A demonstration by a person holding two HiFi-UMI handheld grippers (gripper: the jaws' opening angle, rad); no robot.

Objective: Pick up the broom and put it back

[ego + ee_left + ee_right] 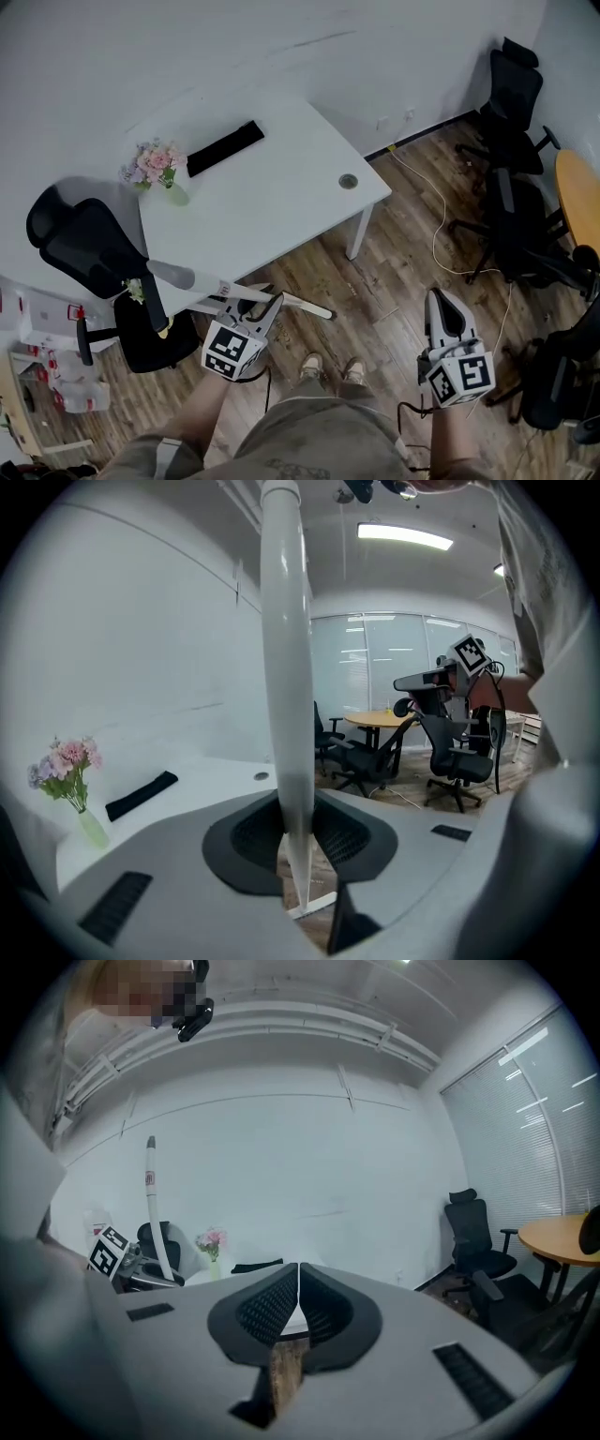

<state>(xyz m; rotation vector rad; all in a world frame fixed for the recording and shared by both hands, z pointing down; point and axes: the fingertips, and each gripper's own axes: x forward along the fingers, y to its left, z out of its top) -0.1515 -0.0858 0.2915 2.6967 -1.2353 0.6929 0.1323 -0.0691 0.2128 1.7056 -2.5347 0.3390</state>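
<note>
The broom (202, 280) has a long white handle that slants from above the black chair at left down to a thin end near the floor (323, 312). My left gripper (273, 309) is shut on the handle partway along. In the left gripper view the handle (286, 667) rises straight up between the dark pads (253, 841) of that gripper (298, 834), and a small white foot shows below. My right gripper (444, 309) hangs at the right over the wood floor, shut, with nothing in it (298, 1302). The right gripper view shows the broom (155, 1204) upright at far left.
A white table (281, 187) stands ahead by the wall, bearing a vase of pink flowers (156, 167) and a flat black item (225, 147). A black office chair (103, 272) is at left, more chairs (511, 141) and a round wooden table (581, 202) at right. A cable (436, 216) crosses the floor.
</note>
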